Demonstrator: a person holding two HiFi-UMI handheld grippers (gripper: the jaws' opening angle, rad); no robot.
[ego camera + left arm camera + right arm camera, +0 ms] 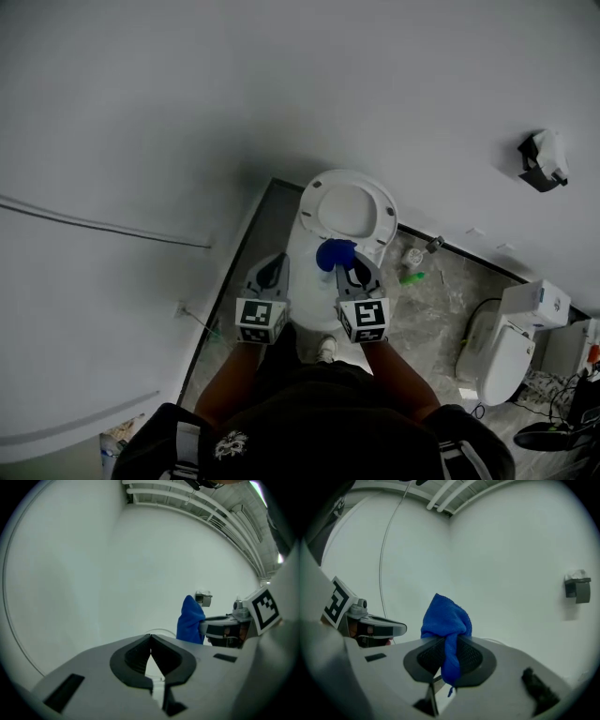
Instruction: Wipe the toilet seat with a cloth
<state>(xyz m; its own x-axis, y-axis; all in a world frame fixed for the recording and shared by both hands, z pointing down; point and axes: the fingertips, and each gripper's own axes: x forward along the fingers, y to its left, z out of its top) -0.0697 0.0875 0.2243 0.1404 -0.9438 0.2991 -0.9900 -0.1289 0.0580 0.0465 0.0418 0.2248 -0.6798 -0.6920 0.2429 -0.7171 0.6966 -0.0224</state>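
Fluffy matt blue cloth (pixel 445 618); glossy smooth white toilet seat (pixel 382 217); polished stone-look floor (pixel 436 291)

Grey marbled floor (pixel 441 309) spreads from centre to lower right of frame below you. White toilet (pixel 345 211) stands on it at centre, against wall. Second toilet (pixel 497 352) stands at right, well apart. Small green object (pixel 412 277) lies between them, nearer the first. Your shoe (pixel 326 349) planted lower centre. Dark cables (pixel 553 403) in lower right corner.

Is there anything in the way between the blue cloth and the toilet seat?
No, nothing visible is in the way. The right tool is shut on the blue cloth, which hangs by the front edge of the toilet seat. The head view shows nothing between them.
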